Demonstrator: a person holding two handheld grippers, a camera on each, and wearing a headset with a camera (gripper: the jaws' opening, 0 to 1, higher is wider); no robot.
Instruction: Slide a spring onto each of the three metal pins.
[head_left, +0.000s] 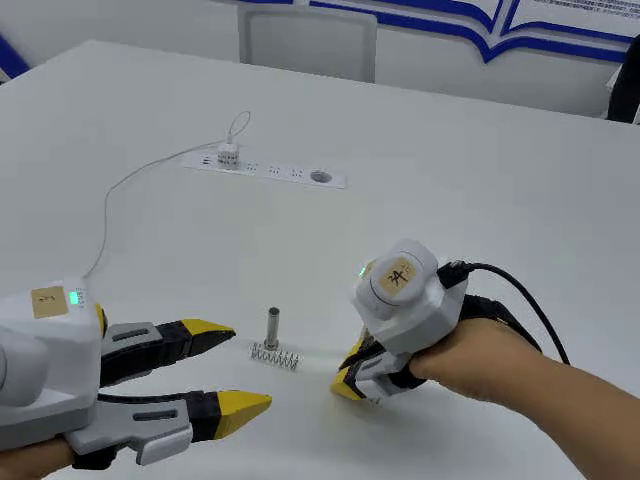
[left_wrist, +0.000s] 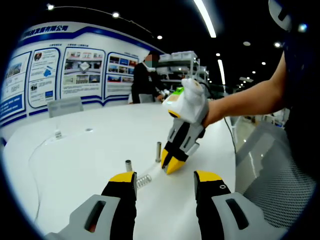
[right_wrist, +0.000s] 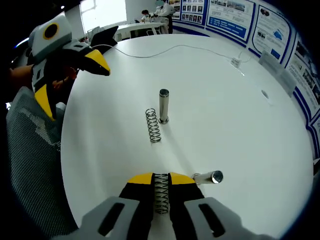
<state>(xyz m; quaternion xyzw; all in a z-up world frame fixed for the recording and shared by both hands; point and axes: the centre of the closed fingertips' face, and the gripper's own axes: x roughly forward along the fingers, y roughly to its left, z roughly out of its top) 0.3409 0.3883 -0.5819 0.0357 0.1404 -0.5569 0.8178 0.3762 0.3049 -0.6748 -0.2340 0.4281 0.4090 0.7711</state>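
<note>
One silver metal pin (head_left: 272, 328) stood upright and bare. A loose spring (head_left: 275, 354), a small wire coil, lay on its side just beside the pin's base. A second pin (left_wrist: 159, 151) stood upright, also bare, close to the tips of my right gripper (right_wrist: 161, 179). A second spring (right_wrist: 161, 192) sat pinched between that gripper's jaws, lying along them.
</note>
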